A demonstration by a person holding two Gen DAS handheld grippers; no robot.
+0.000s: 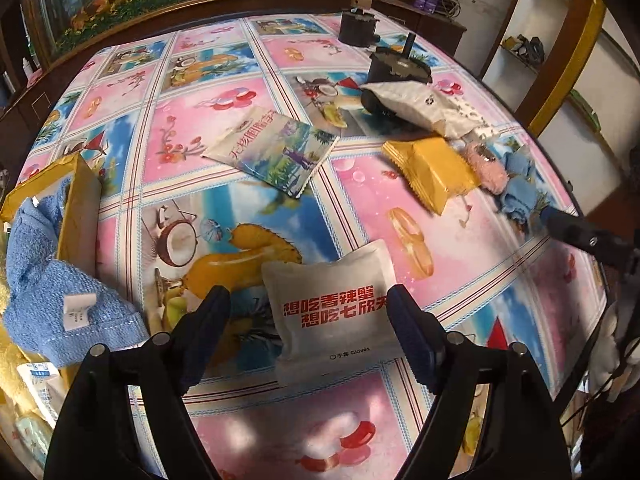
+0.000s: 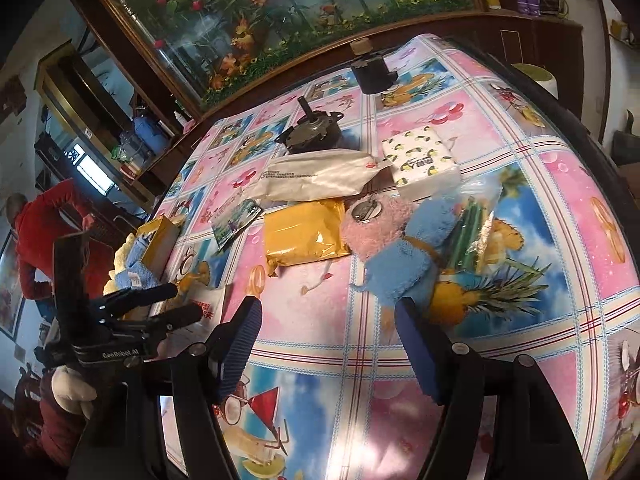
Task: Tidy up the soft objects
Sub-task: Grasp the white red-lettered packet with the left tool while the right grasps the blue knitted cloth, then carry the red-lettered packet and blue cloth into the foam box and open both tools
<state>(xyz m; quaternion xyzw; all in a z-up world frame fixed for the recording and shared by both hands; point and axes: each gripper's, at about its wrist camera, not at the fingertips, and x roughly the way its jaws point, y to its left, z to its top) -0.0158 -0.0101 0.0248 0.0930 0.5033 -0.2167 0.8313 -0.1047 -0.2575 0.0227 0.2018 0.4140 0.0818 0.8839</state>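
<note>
The soft objects are lying scattered over the table [image 1: 132, 200], which is wearing a bright fruit-print cloth. Largest, the blue towel [image 1: 44, 276] is slumping over the yellow box [image 1: 78, 208] at the table's left edge, its white tag facing up. The white foil bag [image 2: 316, 178] is lying toward the far edge, its long axis running across the table, just in front of a dark round device [image 2: 312, 134]. The yellow packet [image 2: 304, 236] is sitting flat near the middle, its long axis also running crosswise, touching the pink plush [image 2: 372, 220]. The blue plush [image 2: 408, 268] is leaning against the pink one, stretching diagonally toward the near edge. A lemon-print tissue pack [image 2: 420, 160] is resting beside the foil bag, and a flat picture-print sachet [image 1: 276, 150] is lying angled near the centre. The white glove packet [image 1: 332, 312] is lying by the near edge, red lettering upward.

The left gripper [image 1: 308, 316] is reaching in level and low, jaws spread wide on either side of the glove packet, not visibly pressing on it. The right gripper [image 2: 328, 328] is hovering wide open, empty, pointing at the blue plush.
</note>
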